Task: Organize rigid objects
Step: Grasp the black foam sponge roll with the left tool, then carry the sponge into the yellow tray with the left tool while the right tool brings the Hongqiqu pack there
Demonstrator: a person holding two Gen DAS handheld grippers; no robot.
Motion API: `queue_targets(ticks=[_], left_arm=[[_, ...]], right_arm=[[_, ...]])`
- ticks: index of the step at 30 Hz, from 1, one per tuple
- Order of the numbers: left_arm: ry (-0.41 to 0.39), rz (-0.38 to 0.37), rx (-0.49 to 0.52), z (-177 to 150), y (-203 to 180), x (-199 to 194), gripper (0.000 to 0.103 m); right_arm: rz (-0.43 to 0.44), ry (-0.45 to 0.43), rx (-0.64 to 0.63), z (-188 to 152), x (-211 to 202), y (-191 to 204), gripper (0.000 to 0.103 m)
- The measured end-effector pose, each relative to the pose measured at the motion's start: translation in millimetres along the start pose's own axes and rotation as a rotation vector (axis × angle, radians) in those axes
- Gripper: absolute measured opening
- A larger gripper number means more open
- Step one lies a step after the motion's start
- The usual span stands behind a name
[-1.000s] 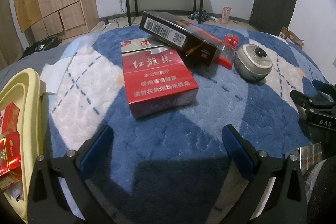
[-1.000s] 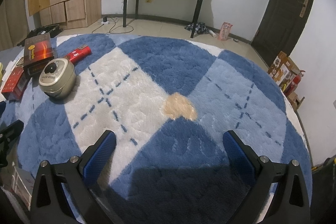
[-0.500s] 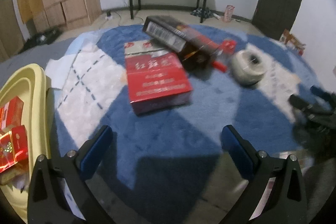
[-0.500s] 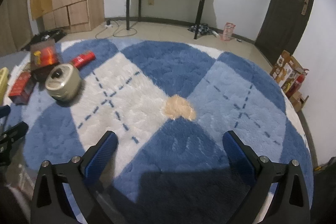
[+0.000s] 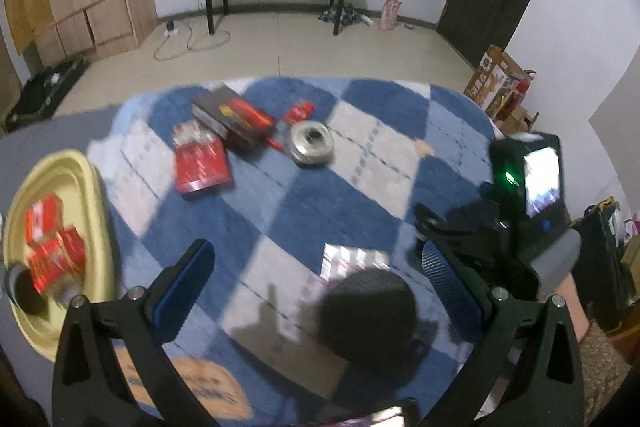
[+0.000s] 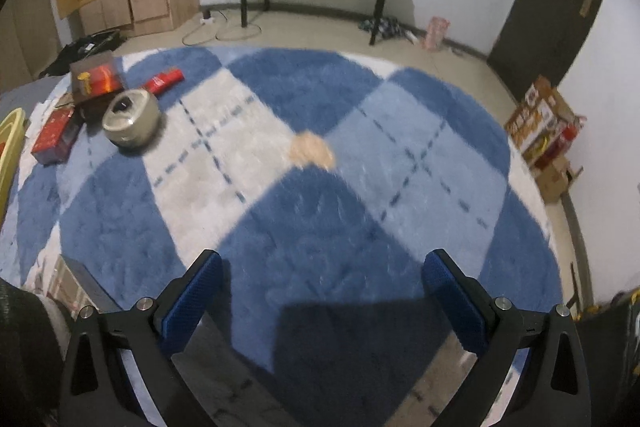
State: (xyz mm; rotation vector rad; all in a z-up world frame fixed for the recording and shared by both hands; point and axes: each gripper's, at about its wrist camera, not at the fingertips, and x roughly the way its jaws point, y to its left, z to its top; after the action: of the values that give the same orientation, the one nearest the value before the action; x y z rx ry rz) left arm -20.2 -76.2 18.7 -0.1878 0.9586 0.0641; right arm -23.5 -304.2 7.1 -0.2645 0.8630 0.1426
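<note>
You've pulled the left hand-held gripper (image 5: 316,291) back, wide open and empty; the red pack (image 5: 202,167) now sits far off at eleven o'clock, ungrabbed. Right hand-held gripper (image 6: 328,297): open, empty.

1. The left gripper (image 5: 318,291) is hanging high, its blue-padded fingers (image 5: 182,289) spread wide and gripping nothing.
2. The right gripper (image 6: 326,301) is holding its jaws equally wide apart, empty.
3. A forearm (image 5: 574,307) is showing at the left view's right edge.
</note>
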Motion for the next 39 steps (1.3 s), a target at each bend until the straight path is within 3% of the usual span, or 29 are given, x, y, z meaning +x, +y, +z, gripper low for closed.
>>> queue_targets(ticks=[5,28,33,36,39], left_arm=[[-0.020,0.060,0.055,-21,-24,9,0.103],[0.030,0.052,0.074,-40,-33,37,0.102],[0.066,0.025,0.042,-40,-26,45,0.076],[0.076,-0.006,0.034,-42,-24,48,0.069],[0.062,0.001,0.072,-41,-29,46,0.069]], right_arm=[[0.005,-0.001,0.019,2,6,-2,0.103],[0.002,-0.028,0.033,1,15,-3,0.103],[0.001,-0.029,0.033,2,15,-3,0.103],[-0.001,-0.029,0.033,2,15,-3,0.103],[0.002,-0.031,0.029,2,13,-2,0.103]])
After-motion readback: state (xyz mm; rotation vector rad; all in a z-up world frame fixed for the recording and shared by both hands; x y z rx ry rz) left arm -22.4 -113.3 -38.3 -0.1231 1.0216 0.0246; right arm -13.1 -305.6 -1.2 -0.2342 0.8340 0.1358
